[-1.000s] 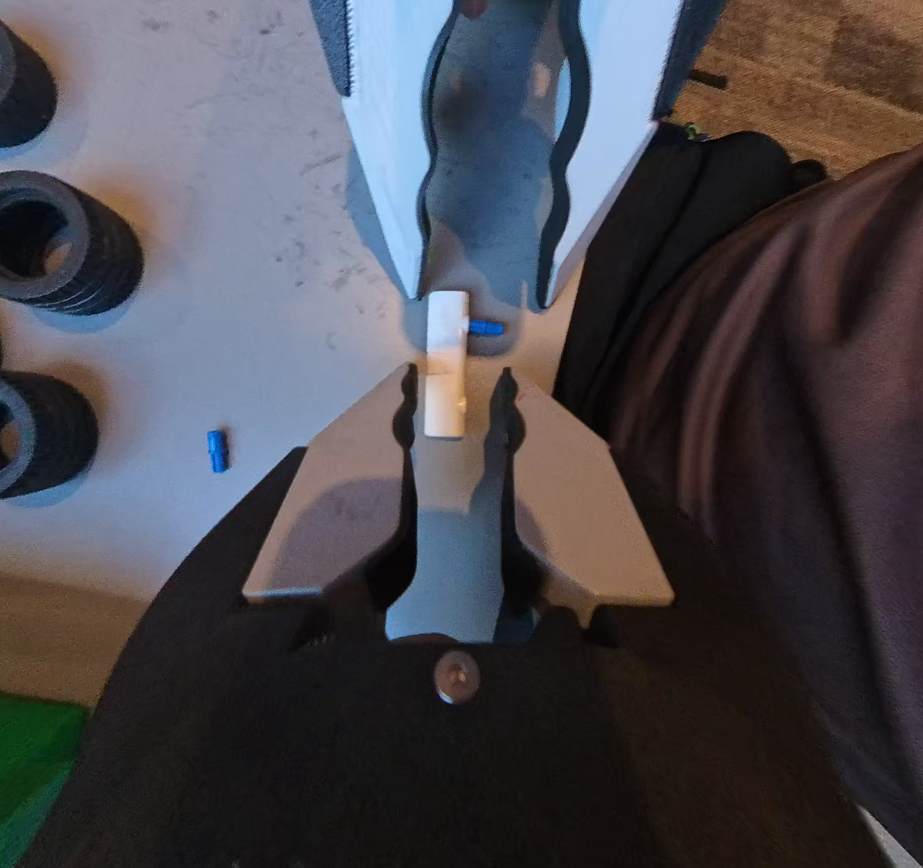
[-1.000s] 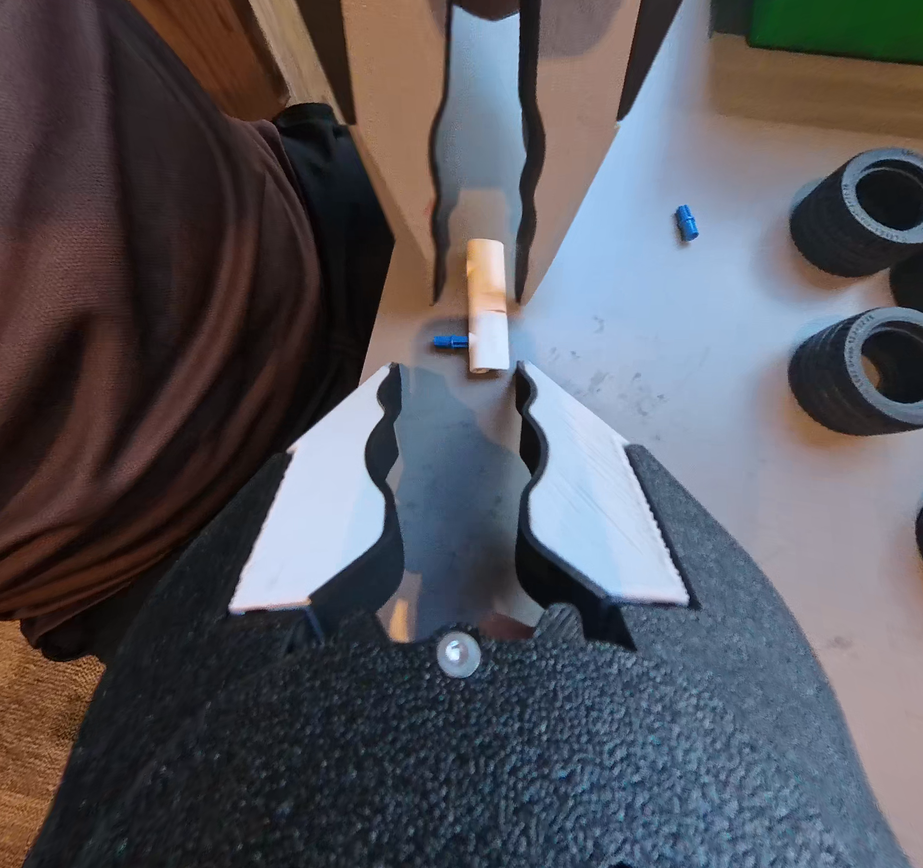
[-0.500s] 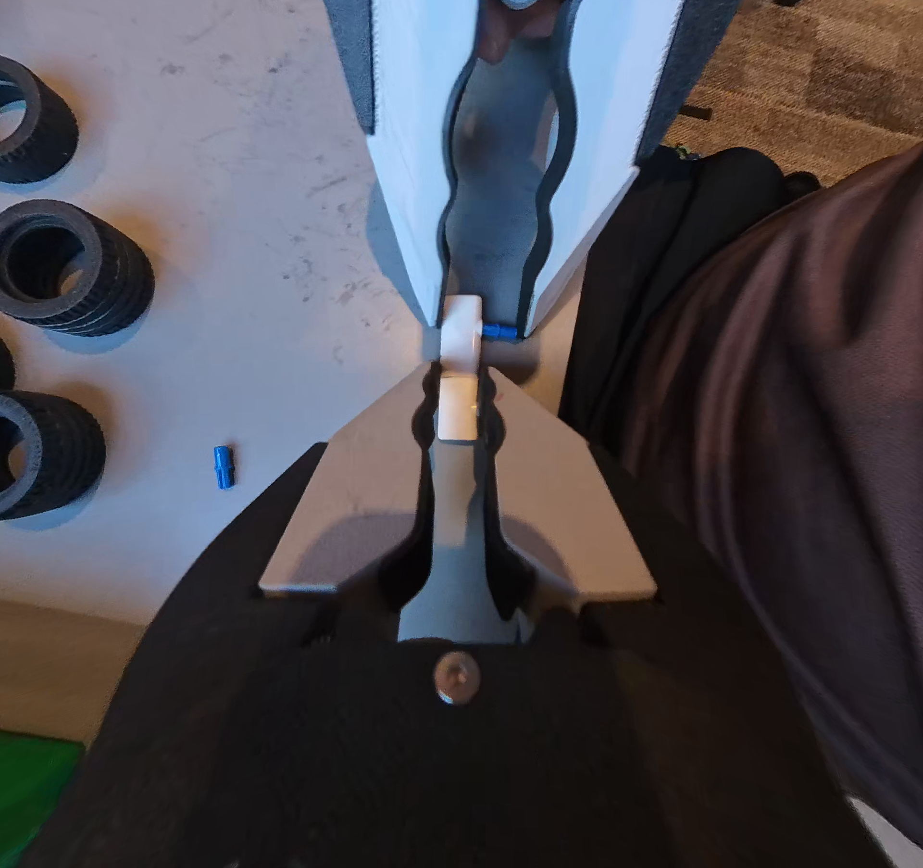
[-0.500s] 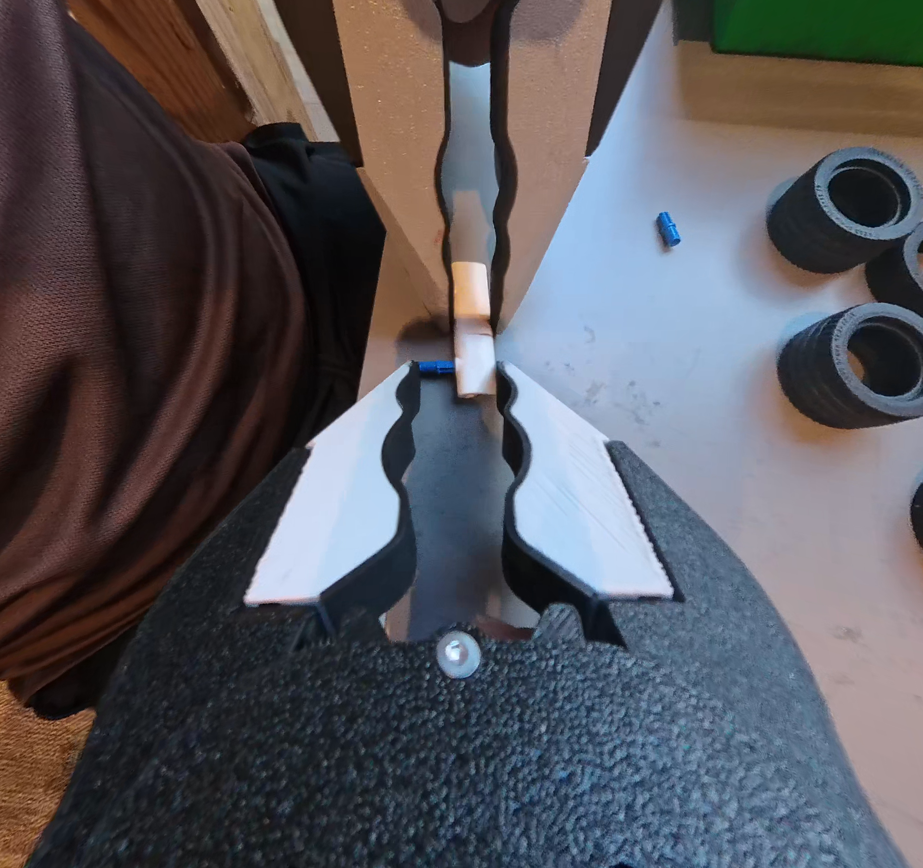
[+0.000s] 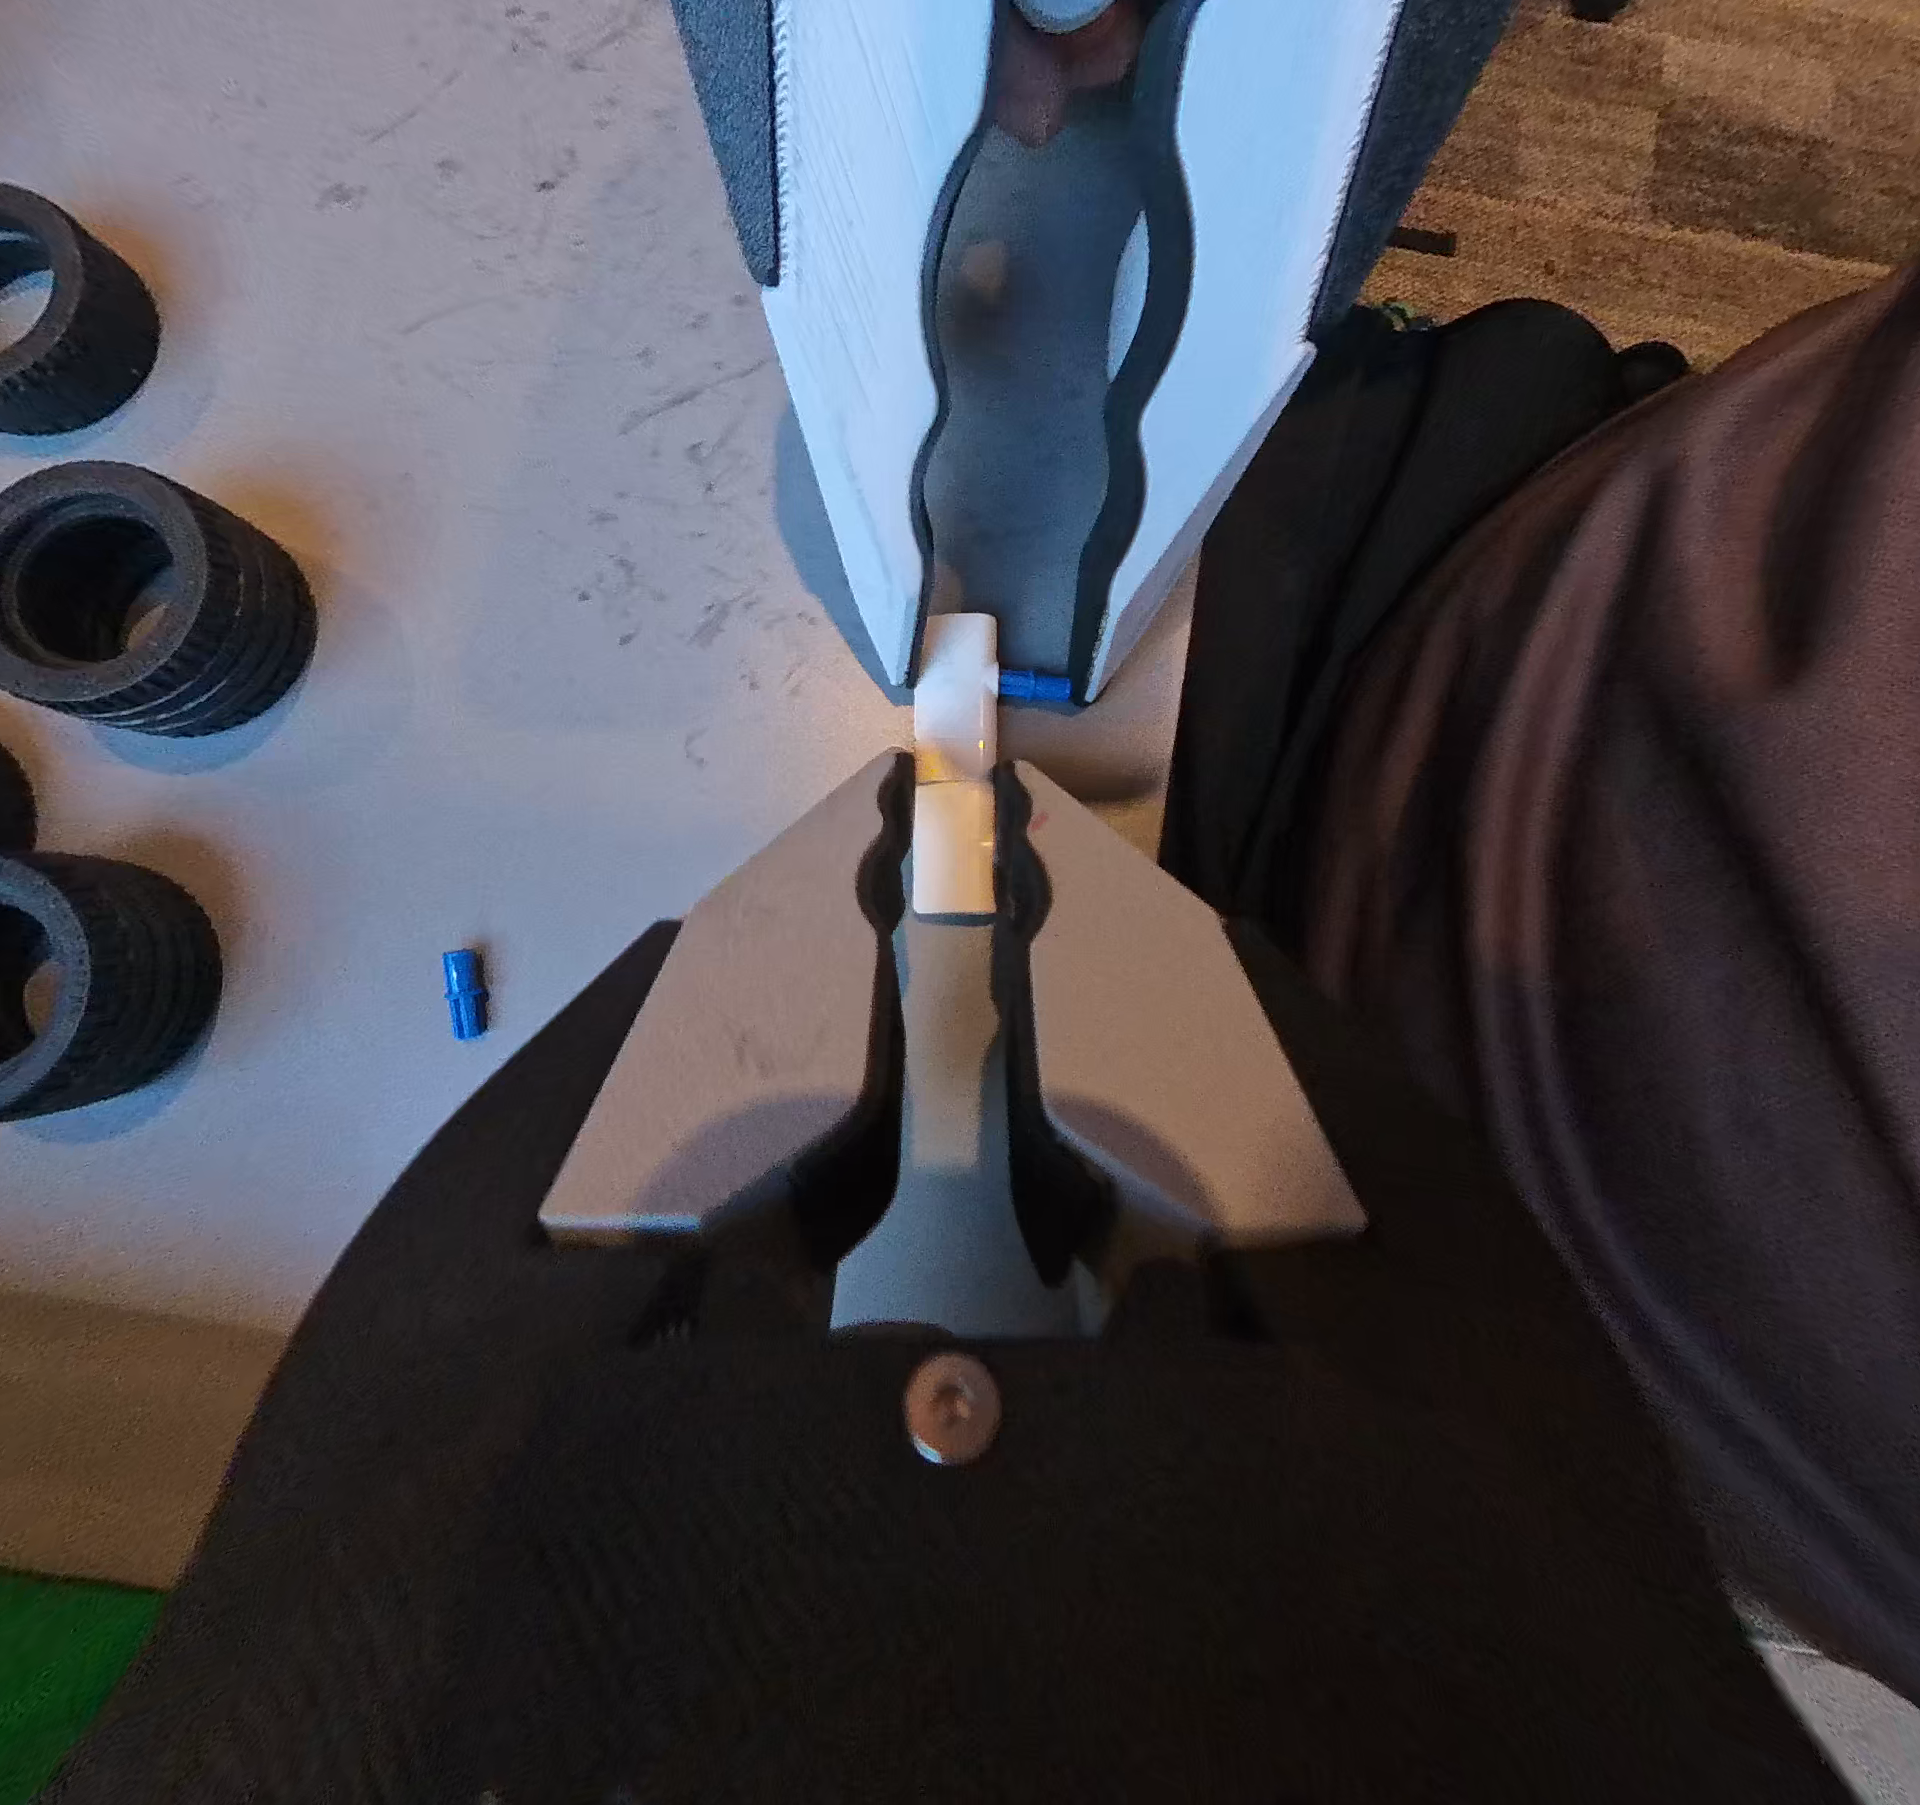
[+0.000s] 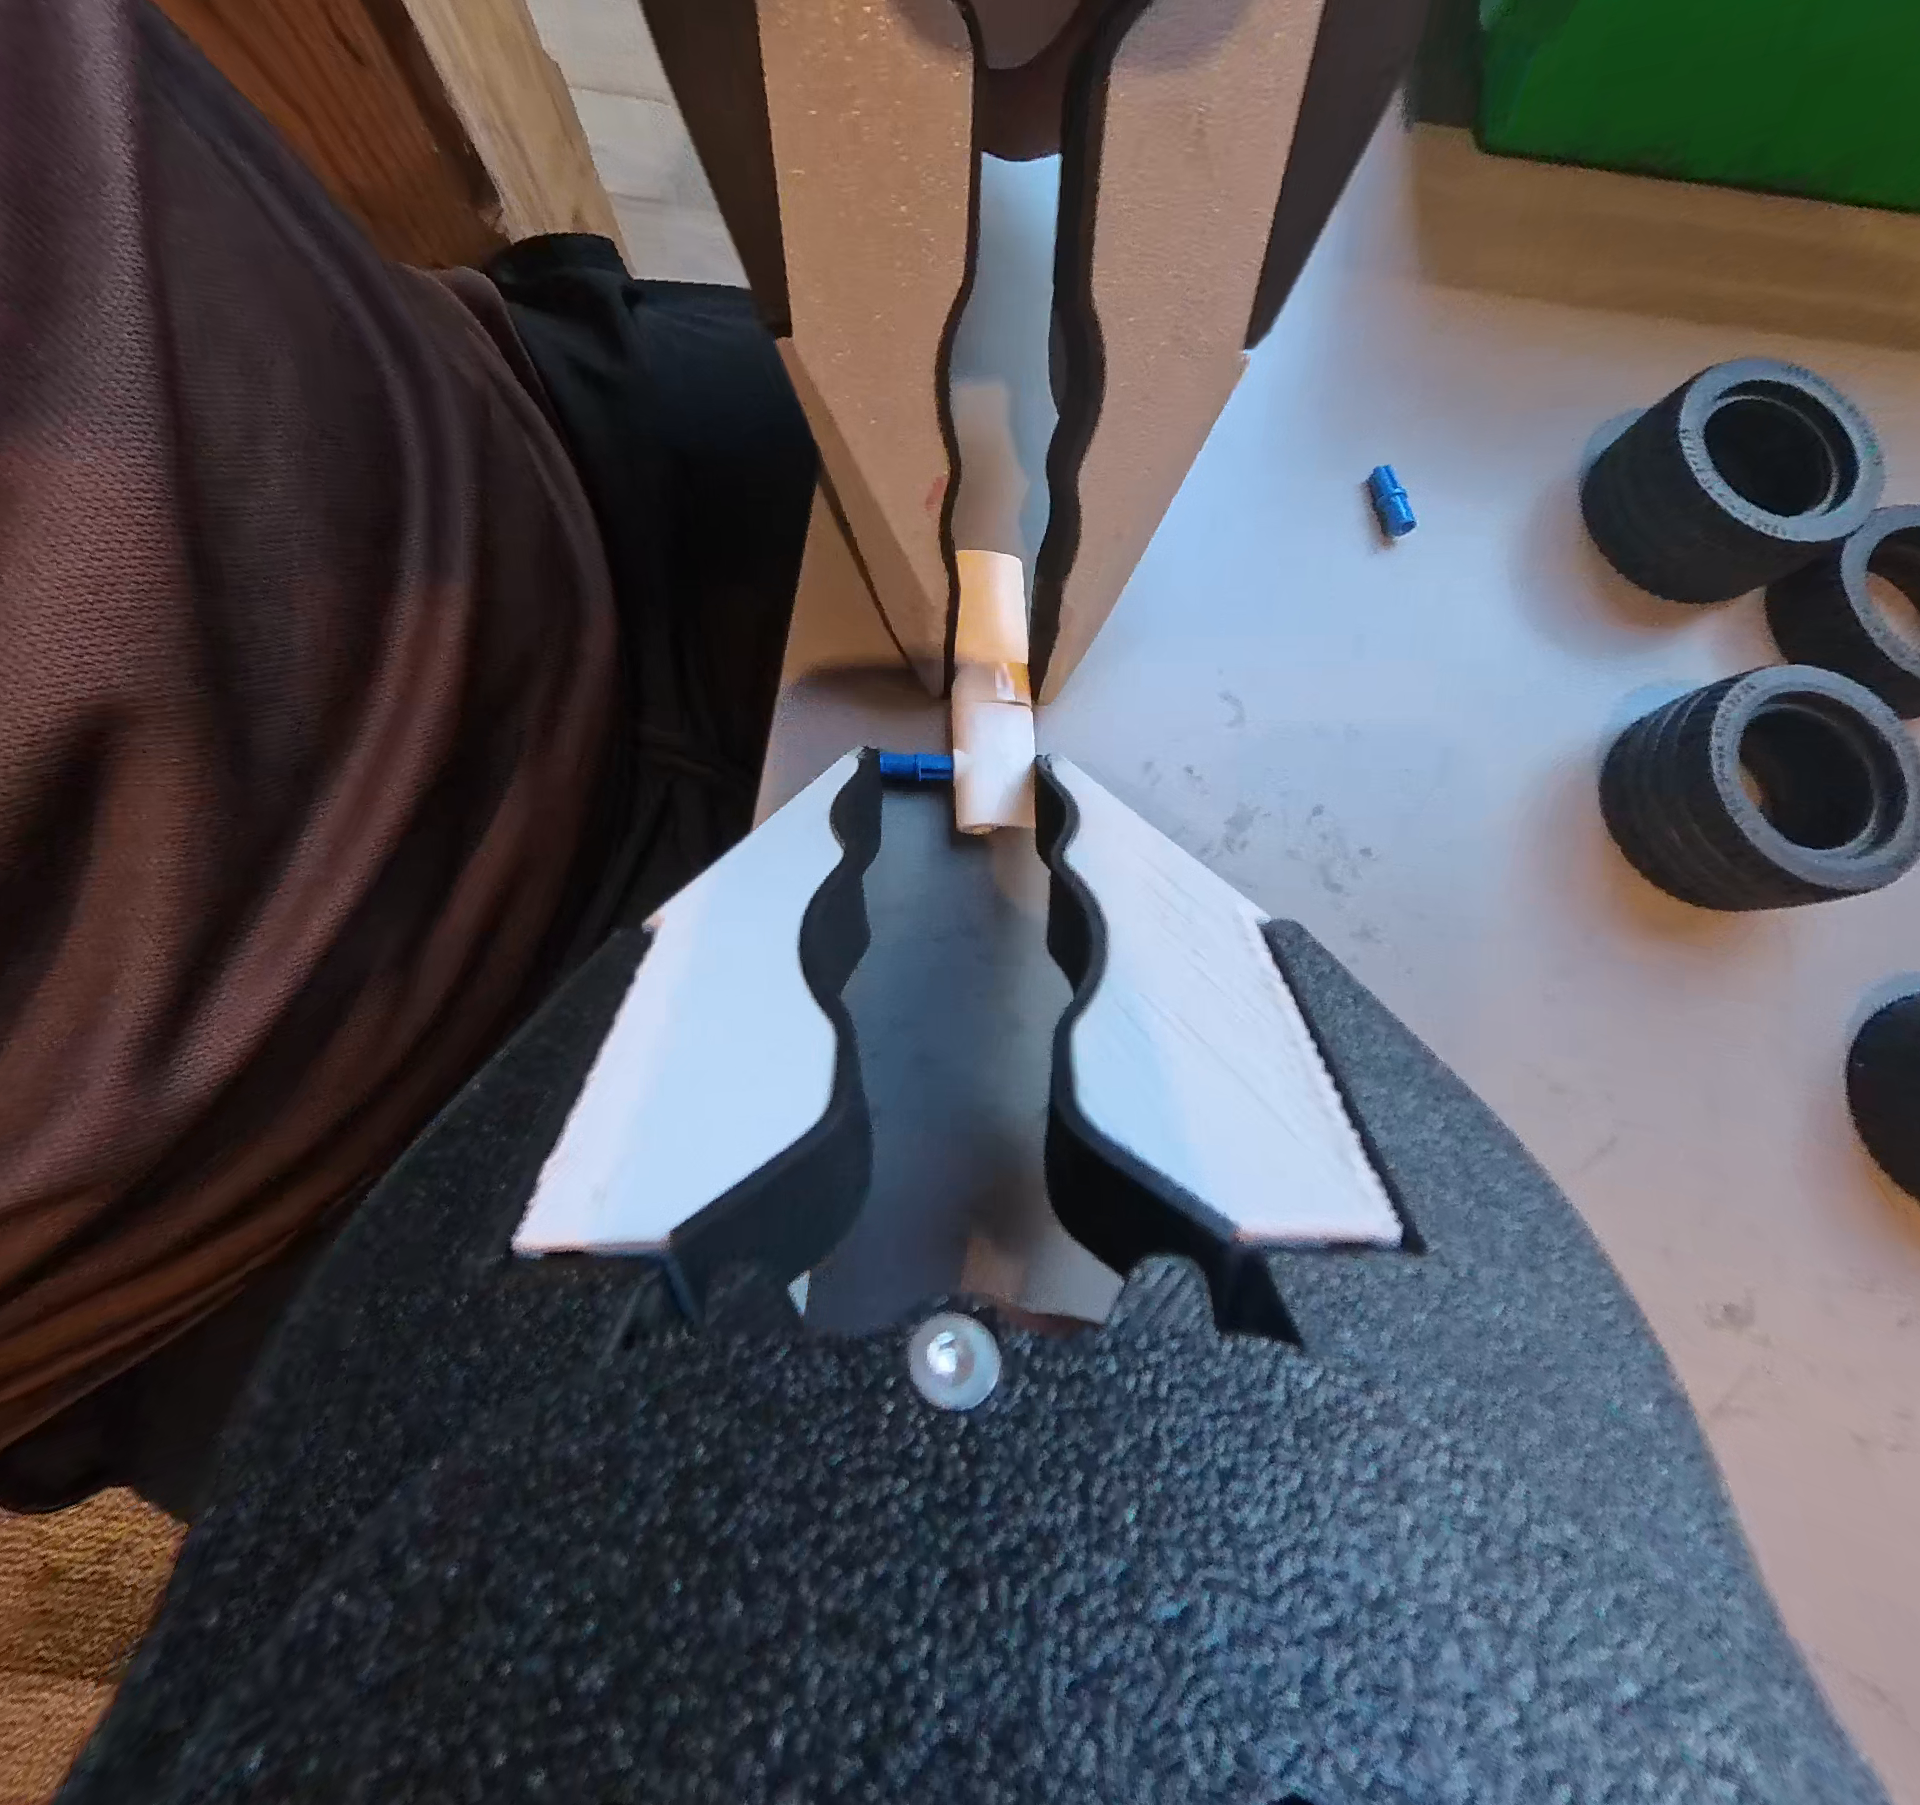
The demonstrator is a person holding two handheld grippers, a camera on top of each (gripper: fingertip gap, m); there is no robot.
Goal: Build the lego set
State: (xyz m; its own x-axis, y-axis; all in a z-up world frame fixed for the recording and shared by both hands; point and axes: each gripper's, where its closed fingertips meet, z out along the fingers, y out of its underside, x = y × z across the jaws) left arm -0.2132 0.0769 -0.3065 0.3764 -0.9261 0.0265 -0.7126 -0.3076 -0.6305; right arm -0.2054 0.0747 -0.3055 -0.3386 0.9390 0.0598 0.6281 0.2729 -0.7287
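A white lego connector [image 5: 954,716] is held above the pale table [image 5: 468,384], with a short blue pin [image 5: 1029,685] sticking out of its side. My left gripper [image 5: 956,789] is shut on the near end of the connector. My right gripper [image 5: 997,685] comes from the opposite side. Its jaws are closed in on the far end, one tip against the pin and the other against the connector. In the right wrist view the right gripper [image 6: 954,773] spans the pin [image 6: 914,766] and the connector [image 6: 992,716], and the left gripper [image 6: 989,675] holds the far end.
A loose blue pin [image 5: 463,995] lies on the table, also in the right wrist view [image 6: 1390,500]. Several black tyres [image 5: 135,602] [image 6: 1766,789] stand nearby. A green box [image 6: 1704,20] sits at the table's end. A person's brown-shirted torso [image 5: 1610,820] is beside the grippers.
Both grippers were open a second ago. The left has shut on the white connector, and the right has moved closer and closed onto the connector's other end and its pin.
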